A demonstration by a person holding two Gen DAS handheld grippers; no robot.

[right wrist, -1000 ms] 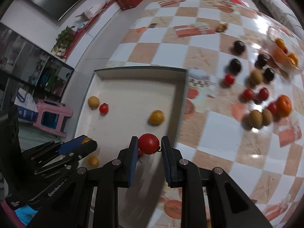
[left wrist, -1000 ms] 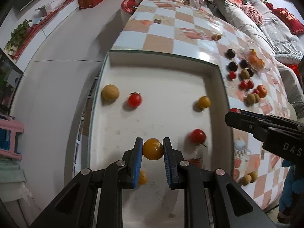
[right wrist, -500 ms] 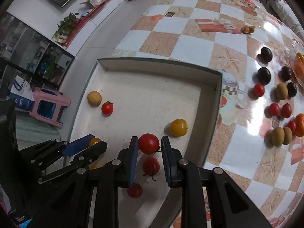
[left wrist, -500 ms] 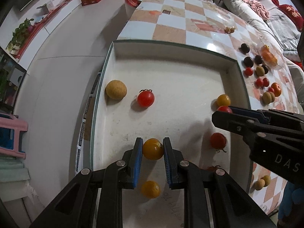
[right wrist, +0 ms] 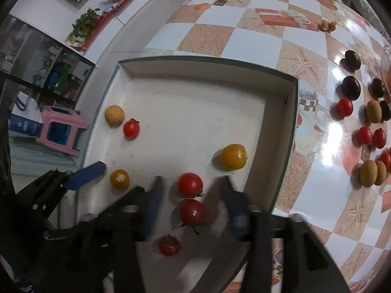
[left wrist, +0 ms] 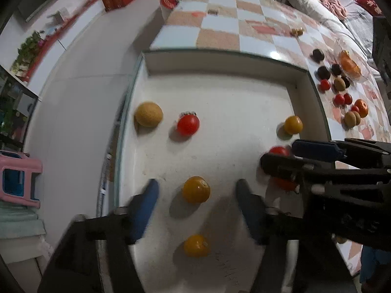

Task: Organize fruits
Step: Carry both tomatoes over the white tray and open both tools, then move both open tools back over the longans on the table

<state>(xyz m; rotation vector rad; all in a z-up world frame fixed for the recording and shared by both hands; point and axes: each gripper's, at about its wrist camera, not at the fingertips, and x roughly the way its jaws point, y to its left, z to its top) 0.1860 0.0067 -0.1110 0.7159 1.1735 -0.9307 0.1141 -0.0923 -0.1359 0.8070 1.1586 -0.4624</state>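
Note:
A white tray [left wrist: 220,92] holds several fruits. My left gripper [left wrist: 196,195] is open, and a yellow tomato [left wrist: 196,189] lies on the tray floor between its fingers. A second yellow tomato [left wrist: 196,245] lies nearer me. My right gripper [right wrist: 189,190] is open over the tray, and a red tomato [right wrist: 190,184] rests between its fingers. Two more red tomatoes [right wrist: 192,212] lie just below it. The right gripper also shows in the left wrist view [left wrist: 288,157] at the tray's right side.
The tray [right wrist: 195,78] also holds a tan round fruit [left wrist: 148,114], a red tomato [left wrist: 188,124] and a yellow fruit [left wrist: 293,124]. Loose dark, red and brown fruits [right wrist: 351,88] lie on the checkered table [right wrist: 244,31] to the right. A pink stool [right wrist: 61,129] stands on the floor left.
Both grippers have opened. The yellow tomato has left the left gripper and the red tomato has left the right gripper; both now lie on the tray floor.

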